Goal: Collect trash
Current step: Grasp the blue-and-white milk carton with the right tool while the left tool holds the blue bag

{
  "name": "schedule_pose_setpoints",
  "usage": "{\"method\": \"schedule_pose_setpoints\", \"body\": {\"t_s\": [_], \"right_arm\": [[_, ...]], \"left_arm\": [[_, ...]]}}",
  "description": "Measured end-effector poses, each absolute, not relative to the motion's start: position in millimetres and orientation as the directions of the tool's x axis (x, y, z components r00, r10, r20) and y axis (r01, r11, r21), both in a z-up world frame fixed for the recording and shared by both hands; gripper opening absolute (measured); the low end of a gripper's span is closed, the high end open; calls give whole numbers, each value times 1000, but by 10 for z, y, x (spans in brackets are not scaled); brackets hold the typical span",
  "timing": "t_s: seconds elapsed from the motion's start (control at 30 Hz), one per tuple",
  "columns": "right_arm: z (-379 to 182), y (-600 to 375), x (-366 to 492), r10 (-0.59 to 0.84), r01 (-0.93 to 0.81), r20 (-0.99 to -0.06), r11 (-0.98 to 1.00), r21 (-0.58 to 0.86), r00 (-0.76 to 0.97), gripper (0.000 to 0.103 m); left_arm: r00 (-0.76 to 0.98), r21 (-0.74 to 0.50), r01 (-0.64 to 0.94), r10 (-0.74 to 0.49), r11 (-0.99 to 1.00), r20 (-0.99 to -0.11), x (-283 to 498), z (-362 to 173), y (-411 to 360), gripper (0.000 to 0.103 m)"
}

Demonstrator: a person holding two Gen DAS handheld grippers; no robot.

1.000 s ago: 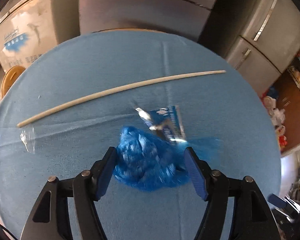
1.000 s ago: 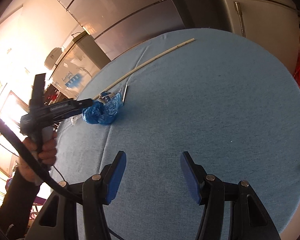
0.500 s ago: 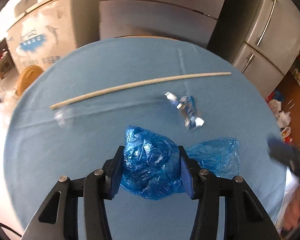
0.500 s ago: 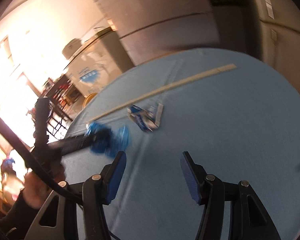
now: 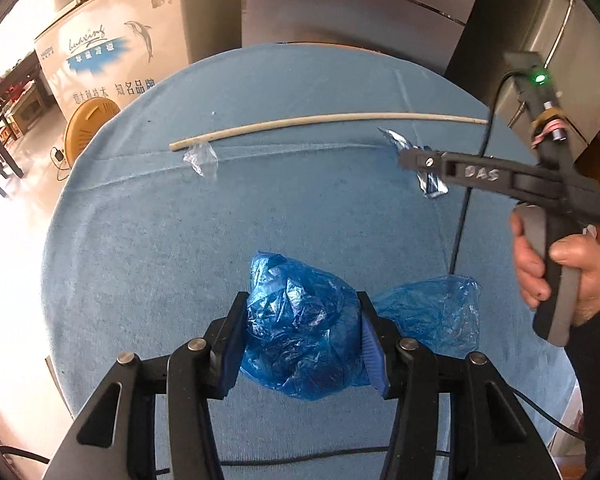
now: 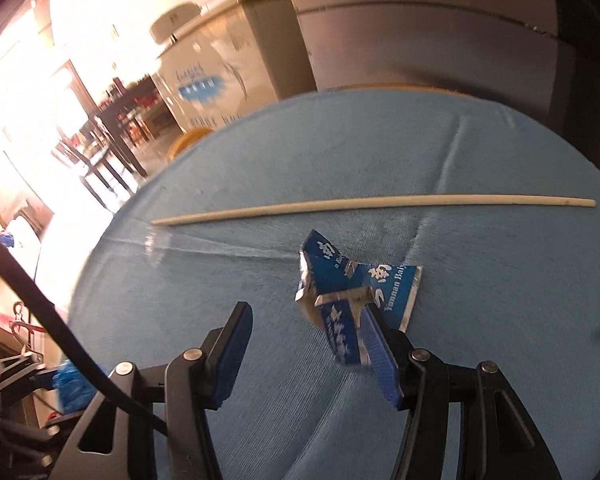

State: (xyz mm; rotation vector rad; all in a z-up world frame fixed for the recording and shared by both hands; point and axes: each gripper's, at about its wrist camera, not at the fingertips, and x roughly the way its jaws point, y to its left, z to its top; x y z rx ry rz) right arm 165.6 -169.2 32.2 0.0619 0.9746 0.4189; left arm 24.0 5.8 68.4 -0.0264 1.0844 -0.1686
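1. Left gripper [image 5: 300, 336] has just squeezed in, pads clamped on the crumpled blue plastic bag [image 5: 300, 332] above the blue surface [image 5: 148, 240].
2. Right gripper [image 6: 308, 344] stands apart; the torn blue wrapper [image 6: 356, 292] lies against its right finger.

Round worktop in a kitchen-like room

A blue cloth-covered round worktop [image 5: 148, 248] fills mid-frame; a white chest freezer with a dolphin print [image 5: 112, 52] stands upper left, a steel fridge [image 5: 572, 40] upper right.
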Motion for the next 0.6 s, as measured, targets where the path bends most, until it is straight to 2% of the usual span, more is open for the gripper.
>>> {"method": "schedule_pose_setpoints", "body": {"t_s": [0.1,0.17,0.33,0.6], "right_arm": [[249,-1658,1735,335,-309,-799,930,197,499,59],[231,-1671,1784,329,-296,-802,934,199,498,48],[306,-1673,1733,325,-300,-791,935,188,518,36],[412,-1740,1384,351,-313,-780,926,209,517,28]], "left_arm": [[460,-118,120,-161,986,-873,258,688,78,53],[460,-118,119,-160,986,-873,253,682,75,53],[456,-132,103,-165,986,-874,203,678,107,53],[466,-144,92,-171,985,-868,78,721,160,53]]}}
